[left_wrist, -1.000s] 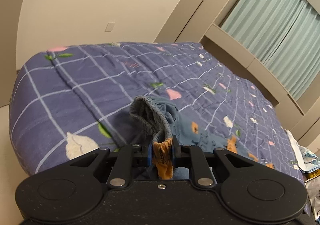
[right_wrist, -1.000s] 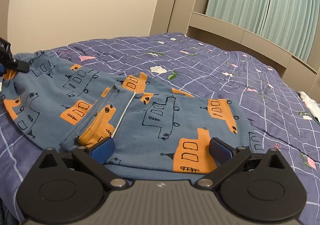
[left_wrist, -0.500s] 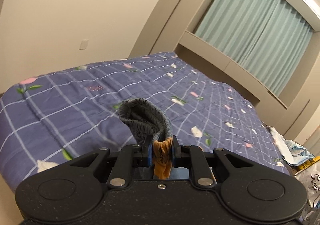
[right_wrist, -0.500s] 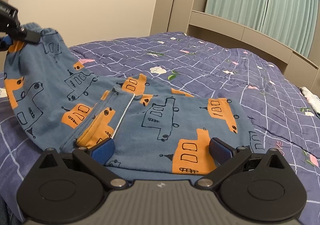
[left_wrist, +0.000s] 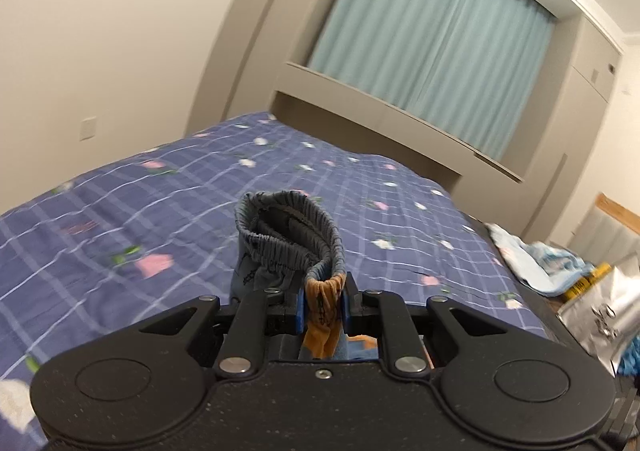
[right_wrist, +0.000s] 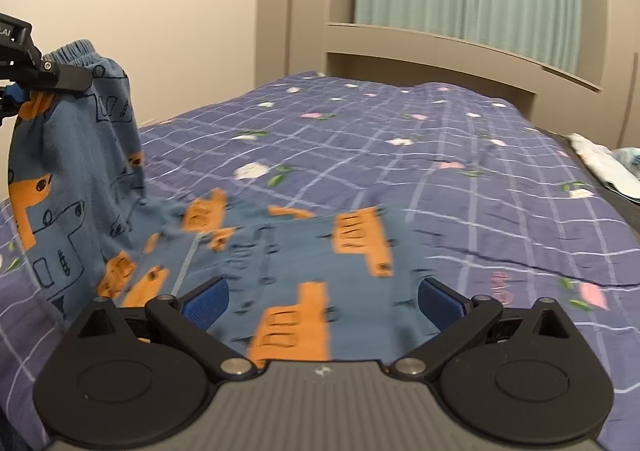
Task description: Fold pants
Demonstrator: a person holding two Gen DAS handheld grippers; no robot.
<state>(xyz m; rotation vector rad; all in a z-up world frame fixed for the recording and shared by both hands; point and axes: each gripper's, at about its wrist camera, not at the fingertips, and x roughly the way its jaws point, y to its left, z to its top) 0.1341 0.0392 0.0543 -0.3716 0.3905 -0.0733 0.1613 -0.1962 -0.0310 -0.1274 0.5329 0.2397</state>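
Blue children's pants (right_wrist: 304, 259) with orange vehicle prints lie partly on the purple checked quilt (right_wrist: 440, 155). My left gripper (left_wrist: 323, 309) is shut on the elastic waistband (left_wrist: 288, 235), pinching a gathered orange and blue fold. In the right wrist view that left gripper (right_wrist: 24, 79) holds the waist end up at the far left, and the cloth hangs down from it. My right gripper (right_wrist: 322, 301) stands open and wide over the leg part lying on the bed, its blue pads (right_wrist: 204, 303) apart and pressing on nothing.
A beige headboard shelf (right_wrist: 460, 51) and teal curtains (left_wrist: 432, 47) stand behind the bed. A heap of light cloth (left_wrist: 532, 255) and a silver bag (left_wrist: 600, 315) lie off the bed's right side. The quilt (left_wrist: 160, 211) stretches far ahead.
My left gripper has risen with the waistband, so that end of the pants now hangs in the air instead of lying on the quilt. The right gripper has lifted slightly and rolled, staying open.
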